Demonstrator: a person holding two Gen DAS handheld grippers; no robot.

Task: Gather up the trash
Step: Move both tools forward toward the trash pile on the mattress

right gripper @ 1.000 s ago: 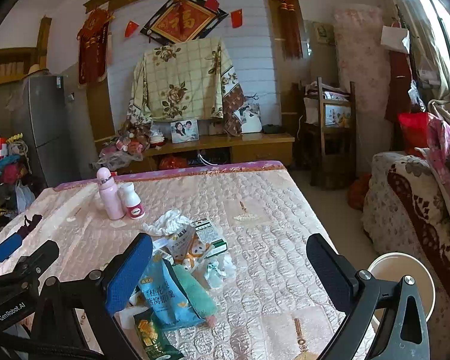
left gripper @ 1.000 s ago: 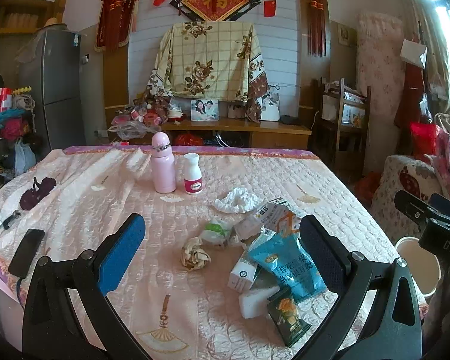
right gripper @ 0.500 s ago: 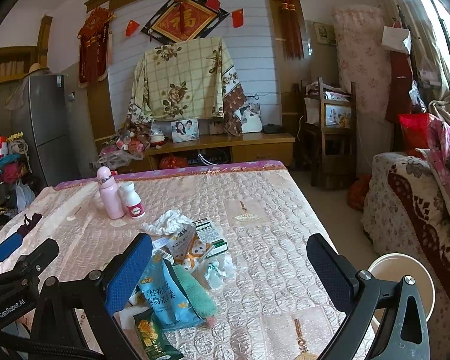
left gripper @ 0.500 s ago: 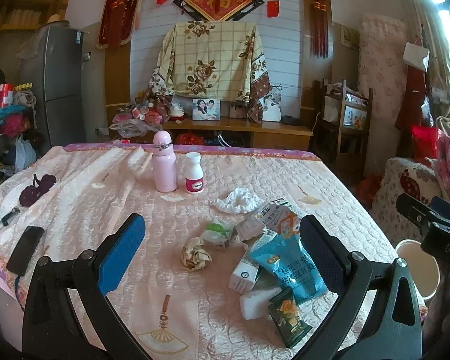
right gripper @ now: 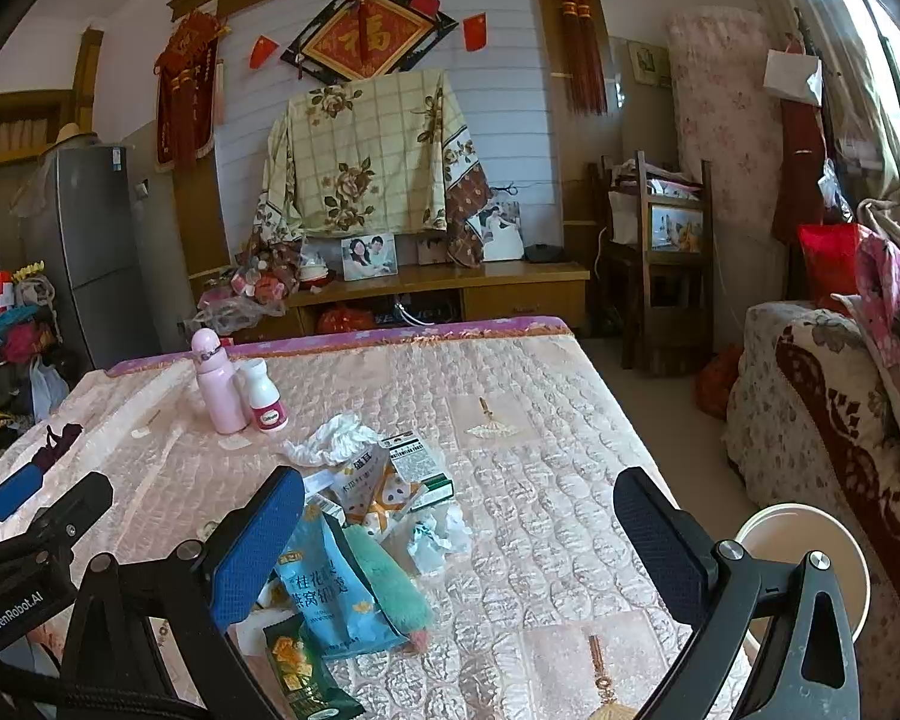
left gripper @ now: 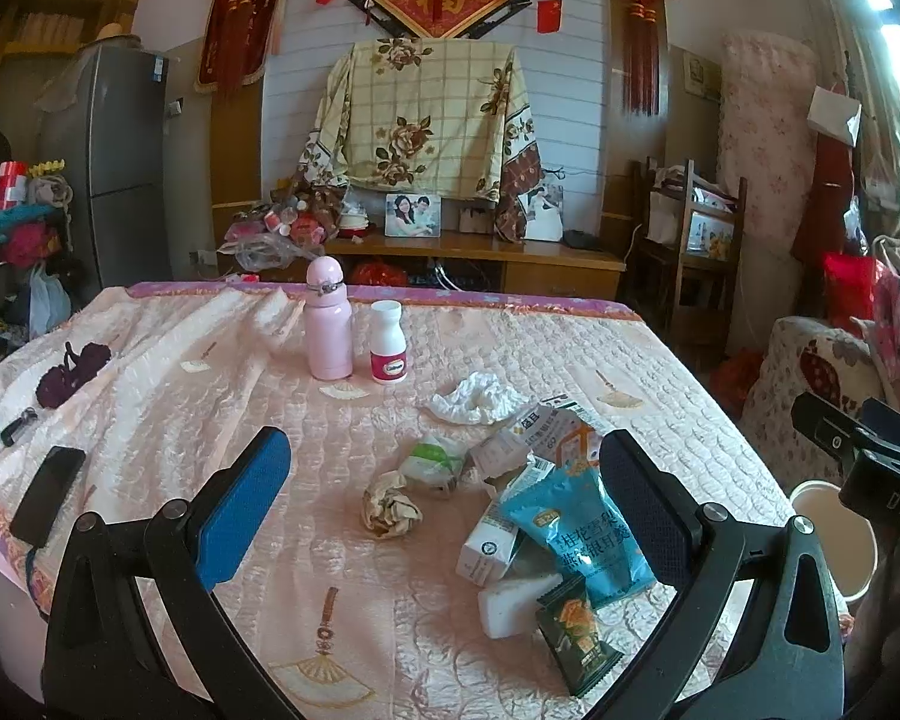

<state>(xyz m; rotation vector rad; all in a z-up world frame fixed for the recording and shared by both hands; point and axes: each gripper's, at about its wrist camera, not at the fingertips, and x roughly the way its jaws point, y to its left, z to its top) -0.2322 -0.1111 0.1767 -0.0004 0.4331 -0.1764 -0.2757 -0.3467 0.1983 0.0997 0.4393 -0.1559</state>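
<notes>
Trash lies in a heap on the pink quilted table [left gripper: 168, 396]: a blue snack bag [left gripper: 582, 534] [right gripper: 324, 588], a dark green packet [left gripper: 576, 636] [right gripper: 303, 678], a crumpled paper ball [left gripper: 390, 504], a white tissue [left gripper: 474, 399] [right gripper: 336, 441], small cartons [left gripper: 489, 543] and a white sponge [left gripper: 516, 603]. My left gripper [left gripper: 444, 504] hovers open above the heap, nothing between its blue pads. My right gripper [right gripper: 459, 540] is open too, over the heap's right side. A white bin [right gripper: 810, 564] [left gripper: 834, 540] stands on the floor past the table's right edge.
A pink flask [left gripper: 328, 319] and a white pill bottle [left gripper: 387, 343] stand upright at the table's far side. A black phone [left gripper: 48, 495] and a dark hair tie [left gripper: 69, 375] lie at the left. A floral sofa [right gripper: 834, 420] is at the right.
Both grippers stay open and nearly still; the left view has tipped up very slightly. Nothing on the table has moved.
</notes>
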